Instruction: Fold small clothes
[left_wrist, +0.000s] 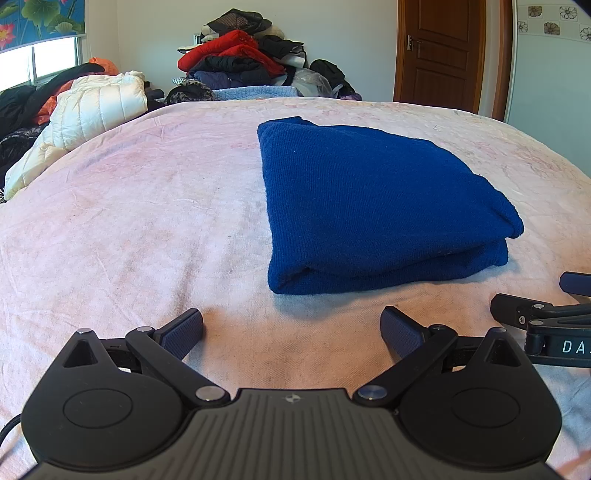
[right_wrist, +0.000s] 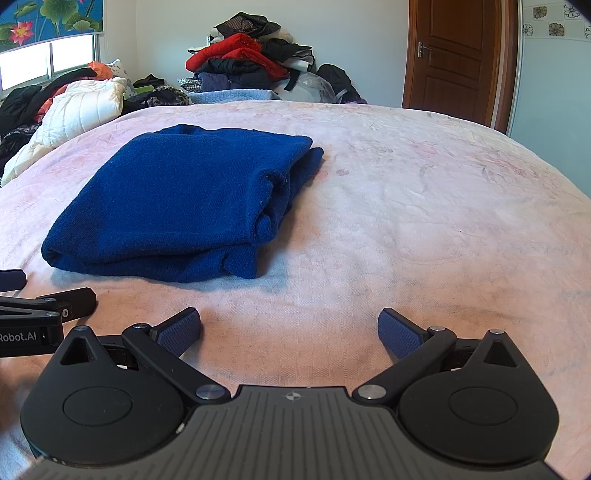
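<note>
A dark blue knitted garment (left_wrist: 373, 206), folded into a thick rectangular bundle, lies flat on a bed covered with a pale pink, faintly flowered blanket (left_wrist: 147, 206). In the left wrist view the bundle fills the centre and right of the frame, its rounded folded edge facing the camera. In the right wrist view the same garment (right_wrist: 177, 199) sits in the left half of the frame, with its layered open edges showing on the bundle's right side.

The left gripper (left_wrist: 291, 328), black with blue textured fingers (left_wrist: 184, 328), sits at the bottom of its own frame, low over the bare blanket just in front of the garment. Its fingers are spread wide apart and hold nothing. The right gripper (right_wrist: 289, 326) sits at the bottom of its frame in the same way, fingers spread wide and empty, aimed at bare blanket to the right of the bundle. Each gripper pokes into the other's view at the lower edge.

At the top of both frames, behind the bed, a heap of red, black and dark clothing (left_wrist: 240, 55) rises against the wall. A white quilted jacket (left_wrist: 88, 107) lies at the upper left, and a brown wooden door (left_wrist: 443, 51) stands at the upper right.
</note>
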